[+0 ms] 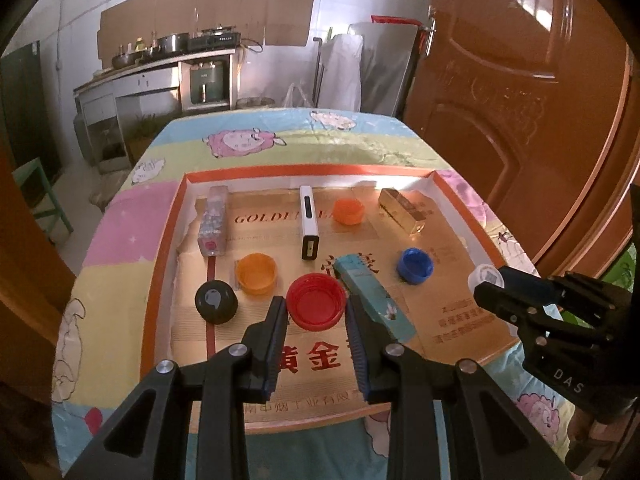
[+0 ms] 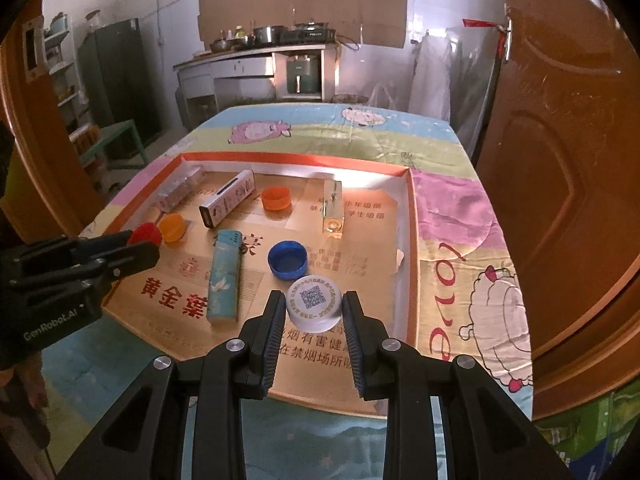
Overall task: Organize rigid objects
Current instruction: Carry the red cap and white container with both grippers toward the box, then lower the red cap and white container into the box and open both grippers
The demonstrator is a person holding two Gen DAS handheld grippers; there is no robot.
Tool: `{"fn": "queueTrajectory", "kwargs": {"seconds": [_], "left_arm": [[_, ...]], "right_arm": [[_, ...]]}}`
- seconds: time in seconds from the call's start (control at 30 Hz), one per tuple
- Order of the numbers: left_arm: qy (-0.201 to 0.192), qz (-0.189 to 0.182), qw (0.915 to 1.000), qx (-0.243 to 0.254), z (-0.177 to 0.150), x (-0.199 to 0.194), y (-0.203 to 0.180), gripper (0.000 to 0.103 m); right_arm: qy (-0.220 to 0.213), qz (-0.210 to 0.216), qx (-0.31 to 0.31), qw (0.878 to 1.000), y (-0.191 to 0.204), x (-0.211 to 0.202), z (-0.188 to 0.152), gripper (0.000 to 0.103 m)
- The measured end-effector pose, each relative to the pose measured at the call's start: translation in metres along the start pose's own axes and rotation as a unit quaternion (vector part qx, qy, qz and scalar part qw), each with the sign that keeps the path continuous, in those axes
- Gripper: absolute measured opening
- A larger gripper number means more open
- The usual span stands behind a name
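My left gripper (image 1: 316,303) is shut on a red bottle cap (image 1: 316,314), open side up, over the near middle of the orange-rimmed tray (image 1: 160,264). The same red cap (image 2: 146,233) shows in the left gripper (image 2: 143,245) at the left of the right wrist view. My right gripper (image 2: 314,300) is shut on a white cap (image 2: 314,306) with a QR code on top, over the tray's near right part. In the left wrist view, the right gripper (image 1: 491,285) holds that white cap (image 1: 483,275) above the tray's right rim.
In the tray lie a black cap (image 1: 216,301), a yellow-orange cap (image 1: 256,273), an orange cap (image 1: 349,211), a blue cap (image 1: 415,266), a teal lighter (image 1: 374,300), a white lighter (image 1: 309,222), a clear glitter box (image 1: 214,220) and a gold box (image 1: 402,210). A wooden door (image 1: 520,100) stands right of the table.
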State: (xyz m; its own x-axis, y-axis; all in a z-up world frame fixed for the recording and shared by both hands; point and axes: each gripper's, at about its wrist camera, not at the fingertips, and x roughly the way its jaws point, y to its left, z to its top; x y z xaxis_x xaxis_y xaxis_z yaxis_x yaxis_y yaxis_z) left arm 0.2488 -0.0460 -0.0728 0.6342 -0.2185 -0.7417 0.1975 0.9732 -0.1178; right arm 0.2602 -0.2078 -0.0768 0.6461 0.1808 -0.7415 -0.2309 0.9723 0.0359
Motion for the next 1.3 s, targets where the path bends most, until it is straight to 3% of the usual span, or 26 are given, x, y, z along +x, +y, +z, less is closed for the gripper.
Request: {"fn": "queueTrajectory", "kwargs": {"seconds": [0.77, 1.3], "left_arm": [[0.041, 0.014, 0.9990, 0.009, -0.008, 0.034, 0.002, 0.030], [0.036, 0.019, 0.9990, 0.016, -0.010, 0.034, 0.000, 0.030]], "right_arm": [[0.026, 0.002, -0.005, 1.000, 0.000, 0.029, 0.001, 0.030], [0.037, 0.005, -0.002, 0.999, -0.002, 0.040, -0.002, 0.030]]}}
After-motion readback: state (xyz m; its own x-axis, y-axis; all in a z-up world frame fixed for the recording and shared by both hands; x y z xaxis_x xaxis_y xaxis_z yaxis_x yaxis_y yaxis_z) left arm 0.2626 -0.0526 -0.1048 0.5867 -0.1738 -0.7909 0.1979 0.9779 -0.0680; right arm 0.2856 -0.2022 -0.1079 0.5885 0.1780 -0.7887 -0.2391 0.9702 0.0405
